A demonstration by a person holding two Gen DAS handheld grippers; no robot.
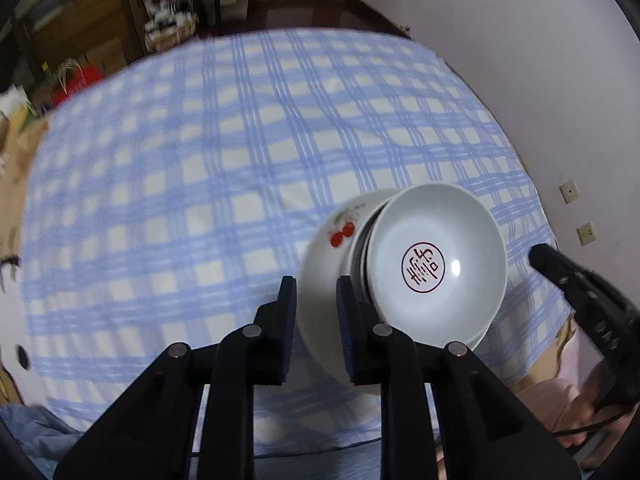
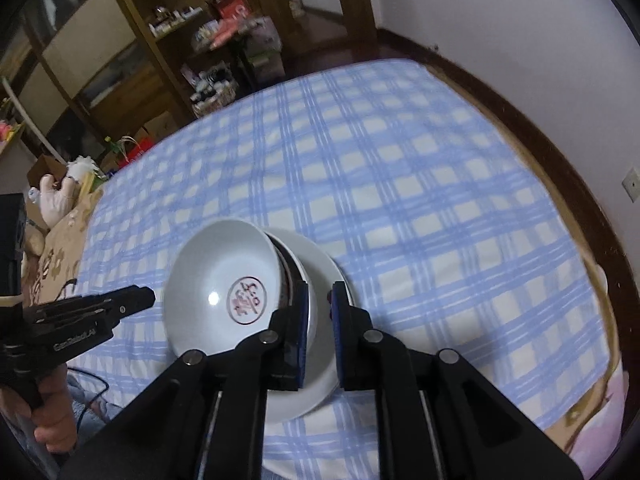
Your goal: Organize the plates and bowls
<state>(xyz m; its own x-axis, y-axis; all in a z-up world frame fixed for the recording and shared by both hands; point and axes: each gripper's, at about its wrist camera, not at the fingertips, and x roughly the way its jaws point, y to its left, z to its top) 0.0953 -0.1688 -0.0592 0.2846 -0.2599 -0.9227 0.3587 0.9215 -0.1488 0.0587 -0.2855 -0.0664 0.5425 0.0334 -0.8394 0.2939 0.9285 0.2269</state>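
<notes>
A white bowl with a red round seal (image 1: 434,264) sits nested in a darker bowl on a white plate with red cherries (image 1: 332,236), all on the blue checked cloth. In the right wrist view the seal bowl (image 2: 224,284) tops the plate (image 2: 324,364). My left gripper (image 1: 316,304) straddles the plate's near rim with its jaws a little apart, not clamped. My right gripper (image 2: 320,312) stands the same way over the plate's rim. Each gripper shows in the other's view, the right (image 1: 560,276) and the left (image 2: 120,304).
The checked cloth (image 1: 200,180) covers a bed-like surface. A white wall with sockets (image 1: 568,192) runs along the right. Wooden shelves with clutter (image 2: 180,40) stand beyond the far edge. A stuffed toy (image 2: 60,196) lies at the left edge.
</notes>
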